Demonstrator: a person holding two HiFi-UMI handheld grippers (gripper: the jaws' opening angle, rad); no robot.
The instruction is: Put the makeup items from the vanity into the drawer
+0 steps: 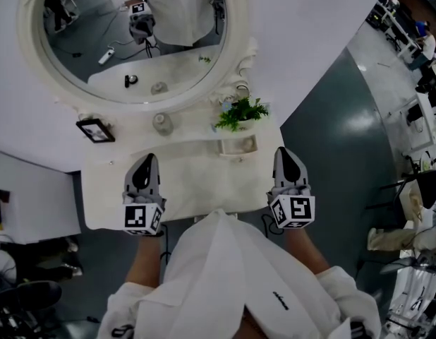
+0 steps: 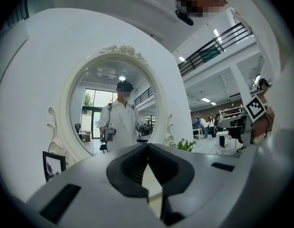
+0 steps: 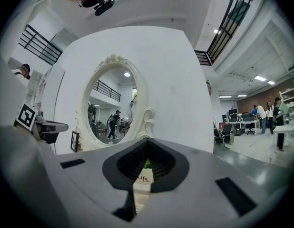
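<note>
with left gripper (image 1: 149, 159) and right gripper (image 1: 284, 152) both clenched empty, the small round jar (image 1: 161, 123) looks light, hard, probably slippery: pinch its sides.

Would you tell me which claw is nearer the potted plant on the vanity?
Right. The right claw sits just right of the potted plant; the left claw lies far to its left.

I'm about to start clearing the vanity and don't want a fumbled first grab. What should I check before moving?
1. Empty left gripper: ok, jaws together, nothing between.
2. Empty right gripper: ok, jaws together, nothing between.
3. Jaws open for a pick: not ok, both shut.
4. Unobstructed round jar: ok, it stands below the mirror, apart from both grippers.
5. Open drawer: cannot tell, the white shirt hides the front of the vanity.
</note>
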